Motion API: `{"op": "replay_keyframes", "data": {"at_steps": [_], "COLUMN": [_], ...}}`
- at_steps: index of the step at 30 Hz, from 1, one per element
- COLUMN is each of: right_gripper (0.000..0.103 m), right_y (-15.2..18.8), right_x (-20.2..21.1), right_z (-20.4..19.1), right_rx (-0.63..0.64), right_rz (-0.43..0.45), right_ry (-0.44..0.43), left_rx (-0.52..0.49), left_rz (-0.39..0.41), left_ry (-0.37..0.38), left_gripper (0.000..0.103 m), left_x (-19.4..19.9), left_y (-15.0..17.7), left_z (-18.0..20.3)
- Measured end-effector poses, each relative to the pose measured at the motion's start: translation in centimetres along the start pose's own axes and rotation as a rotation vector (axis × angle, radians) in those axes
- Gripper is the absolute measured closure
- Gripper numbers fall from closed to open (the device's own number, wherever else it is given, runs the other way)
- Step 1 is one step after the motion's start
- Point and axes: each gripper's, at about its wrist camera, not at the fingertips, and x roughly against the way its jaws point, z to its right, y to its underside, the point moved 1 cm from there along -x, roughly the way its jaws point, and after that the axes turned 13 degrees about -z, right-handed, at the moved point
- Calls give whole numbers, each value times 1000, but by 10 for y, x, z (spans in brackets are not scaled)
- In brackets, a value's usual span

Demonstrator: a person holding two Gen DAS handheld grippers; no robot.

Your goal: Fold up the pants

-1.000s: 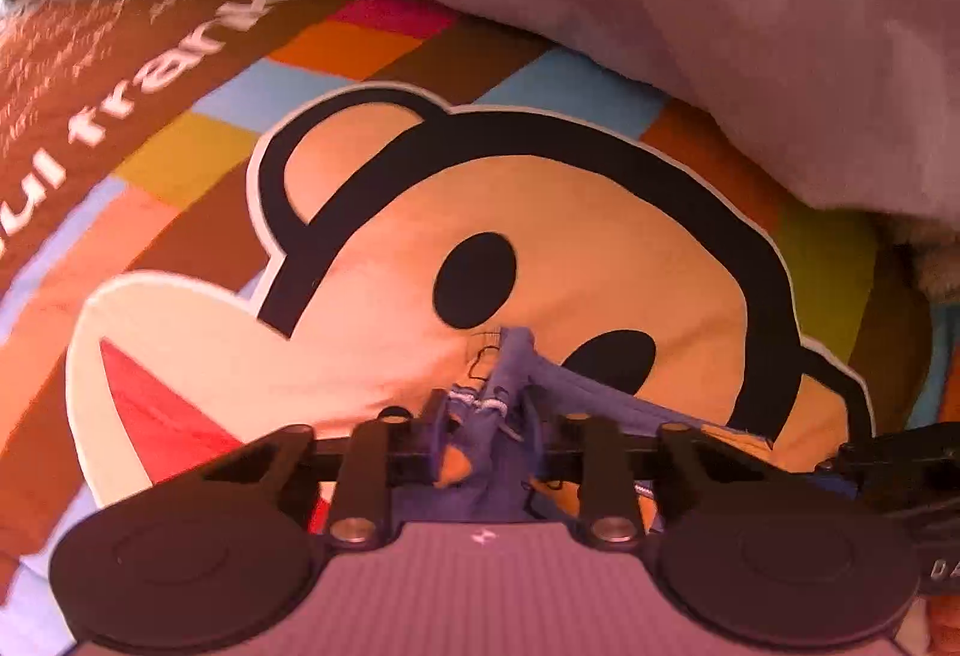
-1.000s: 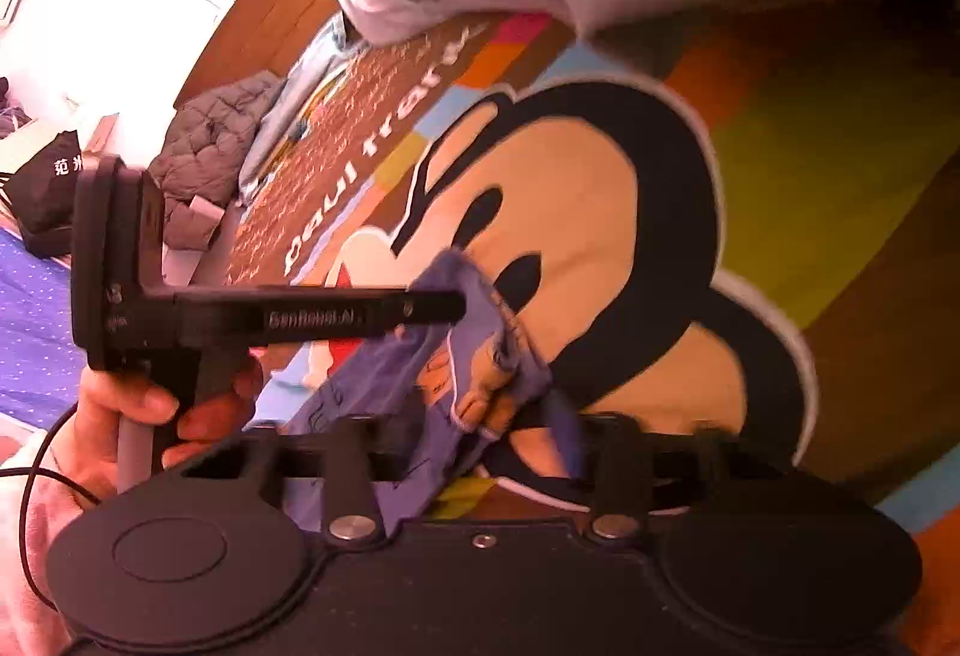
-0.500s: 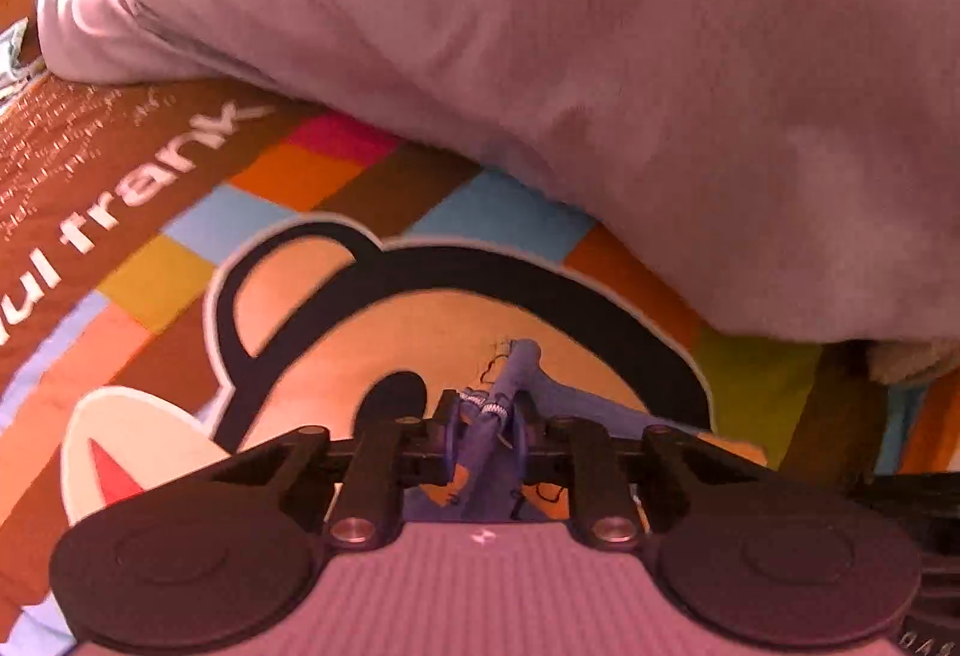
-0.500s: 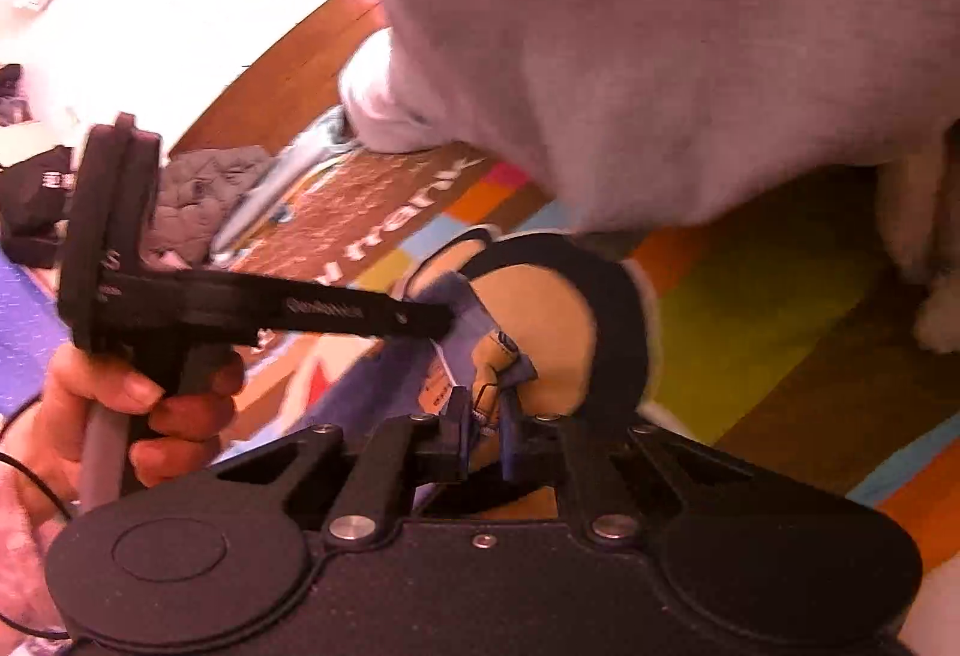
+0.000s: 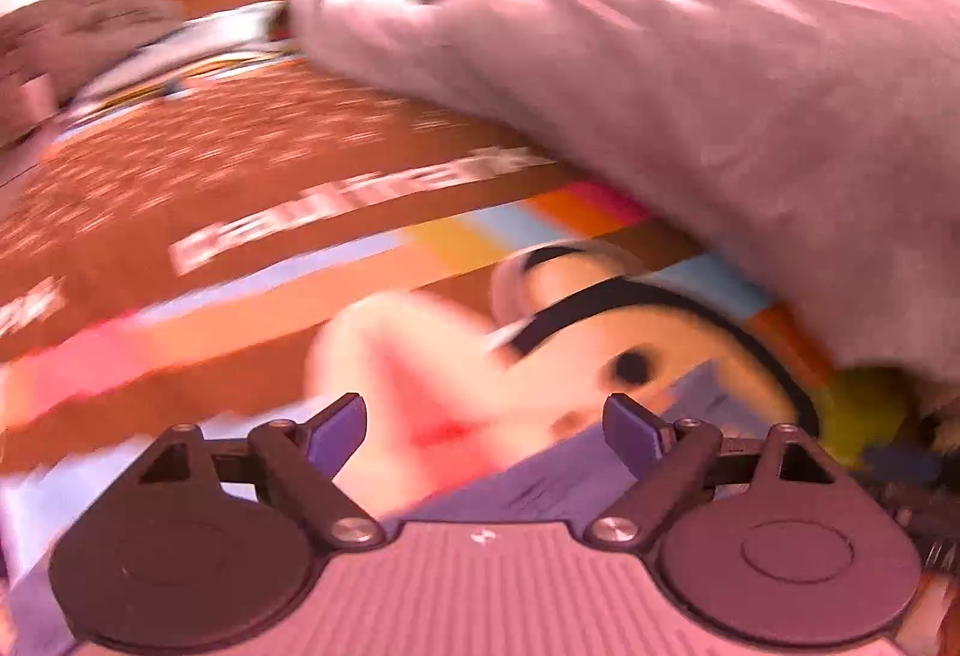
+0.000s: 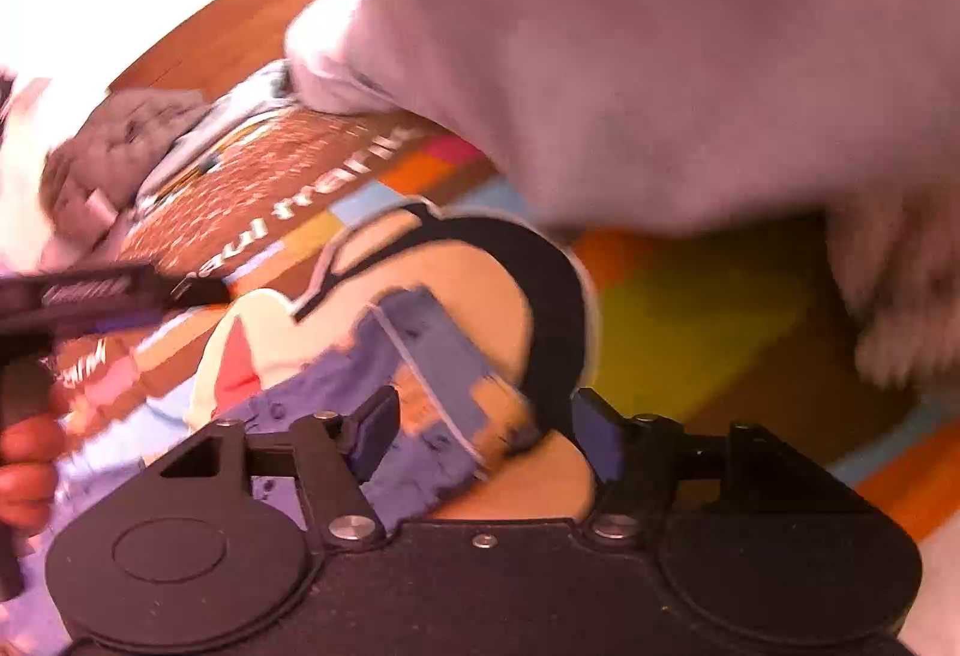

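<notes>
The small blue pants (image 6: 420, 386) with orange print lie folded on the monkey-face blanket (image 6: 480, 272), just below my right gripper (image 6: 486, 428), which is open and empty over them. In the left wrist view the pants (image 5: 570, 482) show as a blue patch under my left gripper (image 5: 486, 428), which is open and empty too. The left gripper's body (image 6: 90, 296) and the hand holding it show at the left of the right wrist view. Both views are blurred by motion.
A large grey quilt (image 5: 720, 86) is heaped on the far right of the blanket. A brown band with white lettering (image 5: 300, 224) runs along the blanket's left. A grey padded jacket (image 6: 114, 146) lies on the wooden floor (image 6: 240, 32) beyond.
Both grippers have opened and let go of the pants, which now lie on the blanket. Both grippers have pulled back and lifted, and the left one has swung leftward.
</notes>
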Motion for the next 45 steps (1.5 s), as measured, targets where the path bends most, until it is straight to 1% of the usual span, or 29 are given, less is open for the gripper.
{"op": "replay_keyframes", "data": {"at_steps": [2, 4, 6, 7, 9, 10, 11, 12, 14, 17, 18, 20, 22, 24, 26, 28, 29, 30, 31, 32, 34, 35, 37, 39, 40, 41, 42, 43, 45], "right_gripper": [14, 14, 14, 13, 12, 12, 10, 5, 2, 1, 1, 2, 2, 2, 1, 1, 1, 1, 1, 1, 1, 1, 1, 1, 1, 1, 1, 1, 1], "right_y": [3, 13, 26, 32, 46, 53, 55, 50, 37, 20, 21, 27, 34, 35, 39, 46, 50, 55, 59, 62, 55, 49, 41, 40, 42, 44, 46, 51, 55], "right_x": [-8, -15, -23, -29, -43, -51, -53, -54, -56, -58, -54, -44, -37, -39, -44, -57, -67, -76, -86, -95, -100, -103, -106, -103, -97, -92, -85, -75, -68], "right_z": [-32, -68, -104, -121, -138, -143, -142, -136, -116, -83, -80, -85, -105, -131, -166, -201, -216, -227, -235, -234, -215, -207, -195, -190, -192, -195, -196, -198, -203], "right_rx": [165, 323, 482, 542, 650, 696, 698, 654, 541, 357, 340, 376, 437, 483, 544, 626, 673, 723, 759, 766, 678, 647, 609, 575, 580, 589, 602, 620, 646], "right_rz": [-25, -27, -39, -69, -145, -179, -194, -200, -209, -230, -219, -169, -111, -109, -119, -148, -161, -171, -190, -213, -233, -233, -221, -213, -195, -169, -145, -123, -107], "right_ry": [2, -13, -36, -37, -4, 35, 54, 57, 124, 143, 139, 155, 164, 72, -60, -167, -199, -209, -181, -144, -190, -174, -133, -138, -128, -122, -142, -190, -262], "left_rx": [46, 75, 121, 155, 217, 250, 289, 326, 362, 355, 364, 388, 392, 400, 431, 453, 468, 496, 531, 550, 538, 526, 514, 521, 521, 515, 493, 445, 344], "left_rz": [-4, -20, -70, -99, -169, -213, -240, -230, -213, -245, -239, -181, -95, -27, 3, -25, -72, -127, -175, -180, -126, -128, -135, -154, -158, -145, -106, -55, -17], "left_ry": [-83, -151, -206, -222, -272, -308, -328, -310, -288, -385, -376, -329, -329, -299, -228, -213, -251, -302, -341, -335, -291, -296, -294, -307, -319, -348, -385, -414, -403], "left_gripper": [14, 14, 14, 14, 14, 14, 12, 12, 12, 10, 10, 10, 10, 10, 10, 10, 11, 14, 17, 19, 27, 33, 34, 31, 24, 8, 5, 5, 6], "left_x": [17, 32, 42, 45, 48, 49, 53, 60, 81, 110, 120, 138, 145, 140, 121, 96, 83, 71, 63, 61, 73, 79, 90, 98, 103, 107, 109, 112, 104], "left_y": [37, 74, 108, 122, 147, 161, 177, 191, 214, 233, 236, 232, 218, 200, 182, 167, 162, 162, 166, 175, 190, 195, 201, 198, 193, 185, 175, 163, 136], "left_z": [-34, -65, -98, -114, -146, -161, -179, -194, -217, -234, -238, -246, -251, -260, -267, -274, -278, -283, -290, -295, -297, -296, -294, -289, -285, -281, -277, -268, -256]}}
